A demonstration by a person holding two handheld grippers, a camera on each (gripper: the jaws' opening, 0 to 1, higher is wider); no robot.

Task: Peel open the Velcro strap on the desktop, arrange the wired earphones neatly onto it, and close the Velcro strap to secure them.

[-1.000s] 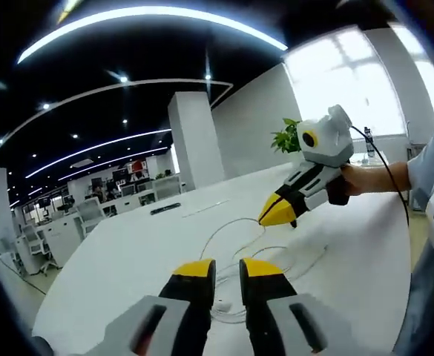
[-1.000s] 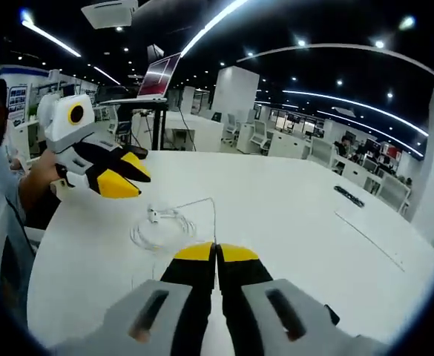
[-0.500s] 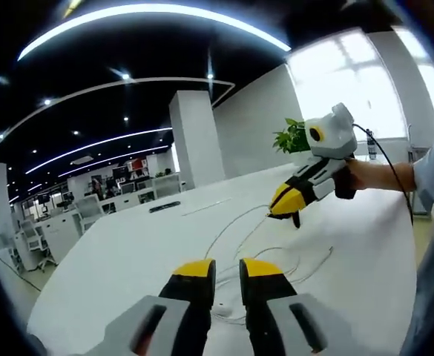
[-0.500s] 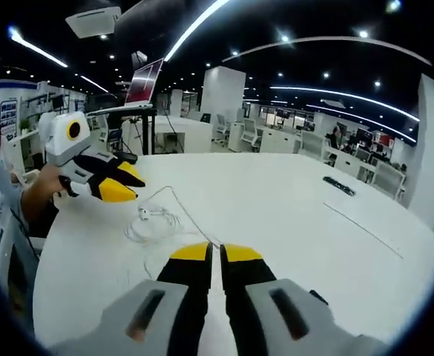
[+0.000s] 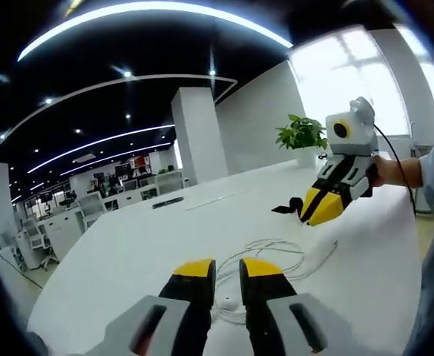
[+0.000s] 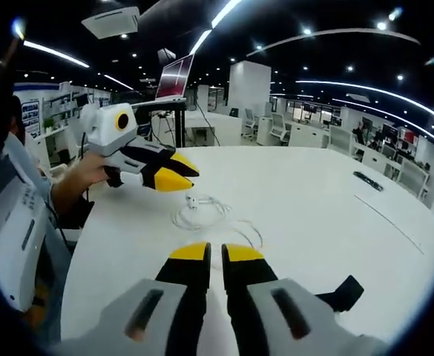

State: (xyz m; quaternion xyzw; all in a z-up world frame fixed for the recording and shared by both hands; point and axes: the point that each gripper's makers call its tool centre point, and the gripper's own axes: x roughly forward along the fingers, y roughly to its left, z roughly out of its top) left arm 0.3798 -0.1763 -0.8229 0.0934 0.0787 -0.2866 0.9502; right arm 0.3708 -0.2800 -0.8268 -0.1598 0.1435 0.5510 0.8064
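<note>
Hovering above the desk [image 5: 127,252], the right tool [image 5: 317,211] has its jaws together on the black Velcro strap [image 5: 285,210]; the left tool [image 5: 227,268] hangs slightly parted, empty. The wired earphones [image 5: 272,256] lie loosely coiled near it. Peeling one-handed could just drag the strap, and any sweep may scatter the coil.

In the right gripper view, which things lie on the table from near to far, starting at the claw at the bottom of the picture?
Right claw → coiled white earphone cable → left claw, held above the table → dark flat object at the far right of the table.
</note>
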